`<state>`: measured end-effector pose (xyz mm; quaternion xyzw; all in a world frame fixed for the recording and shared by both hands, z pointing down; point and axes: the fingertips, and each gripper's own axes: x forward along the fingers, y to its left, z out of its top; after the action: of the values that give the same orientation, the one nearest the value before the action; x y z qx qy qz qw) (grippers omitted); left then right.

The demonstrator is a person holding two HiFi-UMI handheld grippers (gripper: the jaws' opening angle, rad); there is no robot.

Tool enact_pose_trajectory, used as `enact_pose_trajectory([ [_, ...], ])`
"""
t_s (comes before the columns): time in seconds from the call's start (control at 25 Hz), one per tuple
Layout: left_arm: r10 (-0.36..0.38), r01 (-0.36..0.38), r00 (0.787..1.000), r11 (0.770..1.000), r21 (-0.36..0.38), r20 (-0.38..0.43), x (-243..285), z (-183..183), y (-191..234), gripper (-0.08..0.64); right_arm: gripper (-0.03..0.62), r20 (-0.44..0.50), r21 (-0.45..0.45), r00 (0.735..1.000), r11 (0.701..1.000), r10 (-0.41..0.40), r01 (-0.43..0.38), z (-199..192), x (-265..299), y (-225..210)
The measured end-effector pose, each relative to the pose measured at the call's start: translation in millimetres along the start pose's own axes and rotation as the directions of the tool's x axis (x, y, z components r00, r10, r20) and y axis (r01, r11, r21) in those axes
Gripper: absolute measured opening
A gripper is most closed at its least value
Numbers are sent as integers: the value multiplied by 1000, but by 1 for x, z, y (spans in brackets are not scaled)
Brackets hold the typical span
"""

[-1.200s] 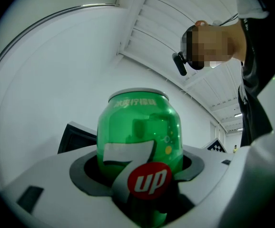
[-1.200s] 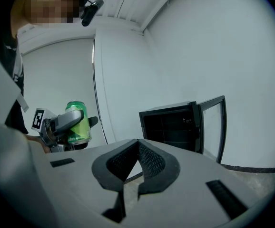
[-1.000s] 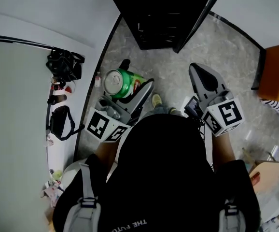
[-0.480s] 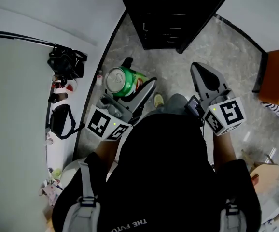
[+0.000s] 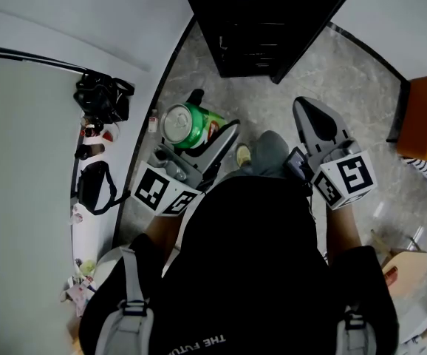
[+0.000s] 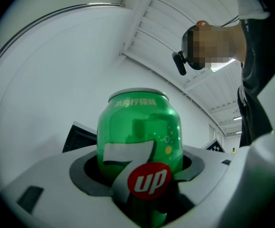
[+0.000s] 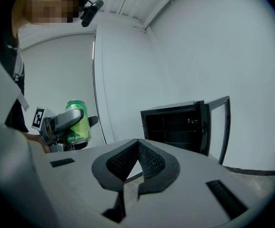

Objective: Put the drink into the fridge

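Your left gripper point(image 5: 208, 115) is clamped on a green 7up can point(image 6: 140, 137), its pads pressing on both sides, and it holds the can top-up above the grey stone-patterned floor point(image 5: 346, 72). The can is still outside the black mini fridge point(image 7: 175, 127), whose door point(image 7: 219, 122) stands open ahead of you. Your right gripper point(image 7: 137, 148) has its jaws together and empty, well apart from the can

— What is lying under your feet right now?
— You're standing on a grey marbled floor point(image 5: 346, 72). A black mini fridge point(image 5: 261, 21) is sitting on it ahead of you, its door point(image 7: 218, 129) hanging open.
— Anything else?
— An orange block point(image 5: 422, 117) is resting at your right.
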<state>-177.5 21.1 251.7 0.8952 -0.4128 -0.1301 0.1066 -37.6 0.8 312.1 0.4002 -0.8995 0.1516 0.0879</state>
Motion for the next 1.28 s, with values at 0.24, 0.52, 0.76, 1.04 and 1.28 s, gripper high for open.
enact_pose_trajectory([
  [0.24, -14, 14, 1000, 1000, -6, -15, 10, -4, -3, 342, 14, 5, 17, 1000, 999, -31, 31, 1, -6, -12],
  [0.52, -13, 13, 1000, 1000, -19, -20, 30, -9, 3, 342, 14, -4, 30, 999, 999, -41, 41, 1, -2, -33],
  [0.76, 5, -5, 1000, 1000, -14, -24, 53, -10, 17, 342, 14, -10, 31, 1000, 999, -19, 19, 8, 18, -57],
  [1.04, 39, -39, 999, 999, -7, -37, 89, -12, 41, 342, 14, -11, 49, 1000, 999, 5, -5, 20, 50, -89],
  [1.28, 40, -41, 999, 999, -9, -36, 126, -6, 55, 342, 14, -12, 43, 1000, 999, 24, -23, 33, 74, -120],
])
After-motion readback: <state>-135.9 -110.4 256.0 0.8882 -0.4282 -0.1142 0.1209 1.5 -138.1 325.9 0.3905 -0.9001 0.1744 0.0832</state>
